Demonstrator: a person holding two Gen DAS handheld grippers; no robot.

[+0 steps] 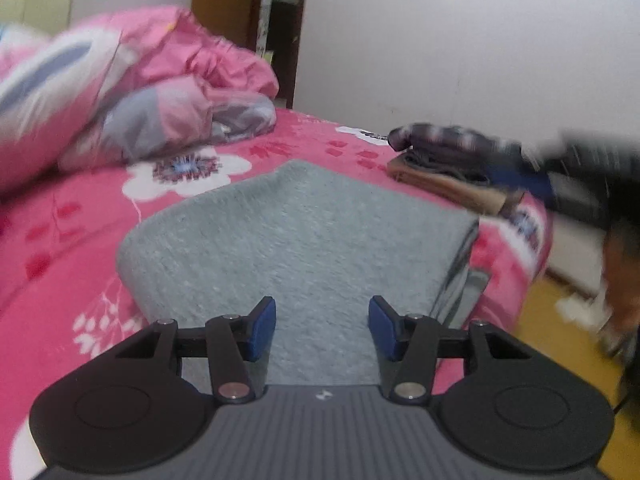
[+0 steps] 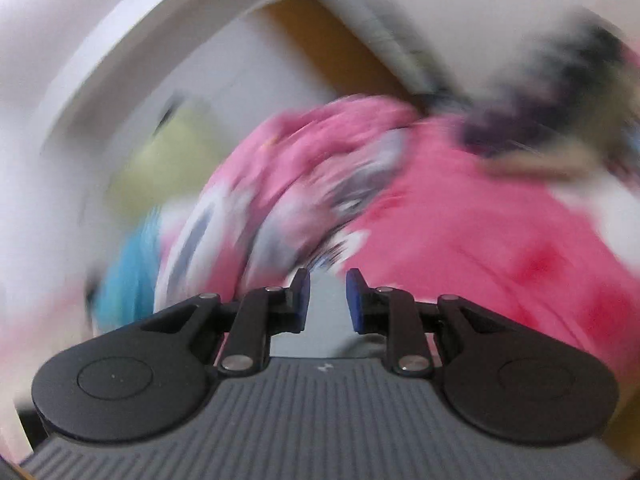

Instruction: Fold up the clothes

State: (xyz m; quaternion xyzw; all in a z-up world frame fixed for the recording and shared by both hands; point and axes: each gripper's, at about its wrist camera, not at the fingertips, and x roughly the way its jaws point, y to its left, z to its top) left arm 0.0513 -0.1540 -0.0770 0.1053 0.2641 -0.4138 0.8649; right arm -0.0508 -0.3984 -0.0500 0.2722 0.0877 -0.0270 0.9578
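At far left a pink quilt sits heaped at the back of the bed, we judge pushed aside to leave flat room for folding. In the middle the grey garment lies on the bed as a folded slab, doubled edge at its right side. Its long axis runs away from us, narrow end toward the far wall. Our left gripper hovers over its near edge, fingers wide apart and holding nothing. Further right, a brown and dark pile sits near the bed's far corner, apparently other clothes. Our right gripper is partly open and grips nothing; its view is motion-blurred, so we cannot place it.
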